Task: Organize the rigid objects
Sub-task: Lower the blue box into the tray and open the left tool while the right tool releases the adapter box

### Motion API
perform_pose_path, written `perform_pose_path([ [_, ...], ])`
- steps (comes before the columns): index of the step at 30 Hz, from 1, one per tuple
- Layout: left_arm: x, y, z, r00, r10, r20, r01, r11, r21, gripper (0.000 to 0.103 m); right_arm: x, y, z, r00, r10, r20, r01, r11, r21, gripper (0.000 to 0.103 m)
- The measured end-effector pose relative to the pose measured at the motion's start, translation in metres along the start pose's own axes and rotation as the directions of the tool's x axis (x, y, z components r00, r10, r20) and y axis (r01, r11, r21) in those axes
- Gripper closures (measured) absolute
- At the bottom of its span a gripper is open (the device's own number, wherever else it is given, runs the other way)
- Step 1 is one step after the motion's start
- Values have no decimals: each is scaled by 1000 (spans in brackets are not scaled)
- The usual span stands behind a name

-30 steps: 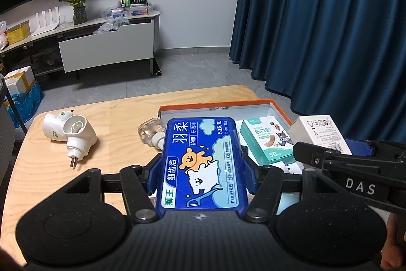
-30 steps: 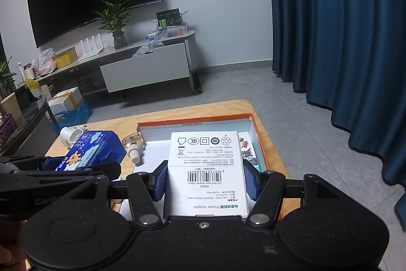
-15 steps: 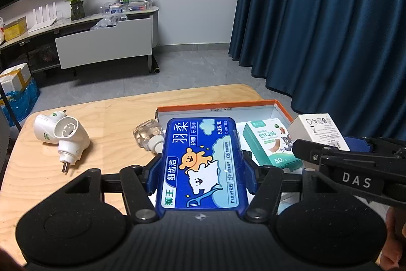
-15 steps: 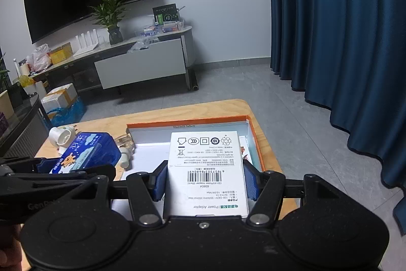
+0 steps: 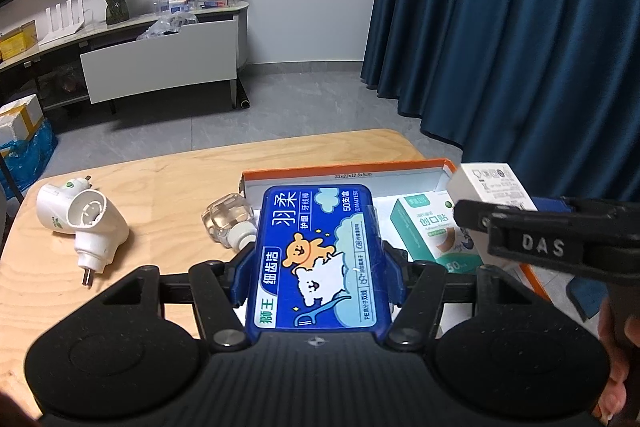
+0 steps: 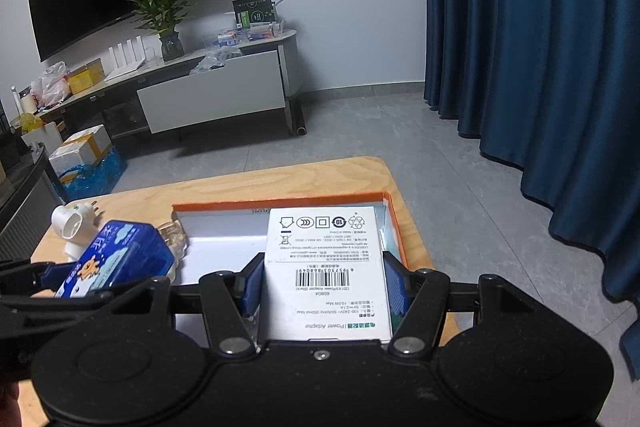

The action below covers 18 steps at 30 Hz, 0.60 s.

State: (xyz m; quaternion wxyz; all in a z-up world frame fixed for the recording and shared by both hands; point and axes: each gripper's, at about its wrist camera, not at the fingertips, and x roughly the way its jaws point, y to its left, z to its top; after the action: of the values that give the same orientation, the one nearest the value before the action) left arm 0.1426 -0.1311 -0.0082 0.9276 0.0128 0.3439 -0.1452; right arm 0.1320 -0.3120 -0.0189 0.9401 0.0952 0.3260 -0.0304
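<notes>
Near the bench's (image 5: 168,183) left edge lie two white plug-in devices (image 5: 86,217), touching each other. A clear small bottle (image 5: 228,223) lies on its side just outside the left wall of the orange-rimmed tray (image 5: 344,167) at the right end. The left gripper (image 5: 316,267) has its jaws clenched on a blue floss-pick box (image 5: 316,255). A green plaster box (image 5: 432,235) lies inside the tray. The right gripper (image 6: 324,287) clamps a white adapter box (image 6: 326,267) over the tray's right side.
</notes>
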Motion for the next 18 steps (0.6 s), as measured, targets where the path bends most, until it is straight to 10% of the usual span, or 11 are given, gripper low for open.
perform_pose_path([
  [18, 48, -3, 19, 998, -31, -49, 32, 999, 7, 40, -39, -28, -2, 988, 1, 156, -10, 998, 60, 25],
])
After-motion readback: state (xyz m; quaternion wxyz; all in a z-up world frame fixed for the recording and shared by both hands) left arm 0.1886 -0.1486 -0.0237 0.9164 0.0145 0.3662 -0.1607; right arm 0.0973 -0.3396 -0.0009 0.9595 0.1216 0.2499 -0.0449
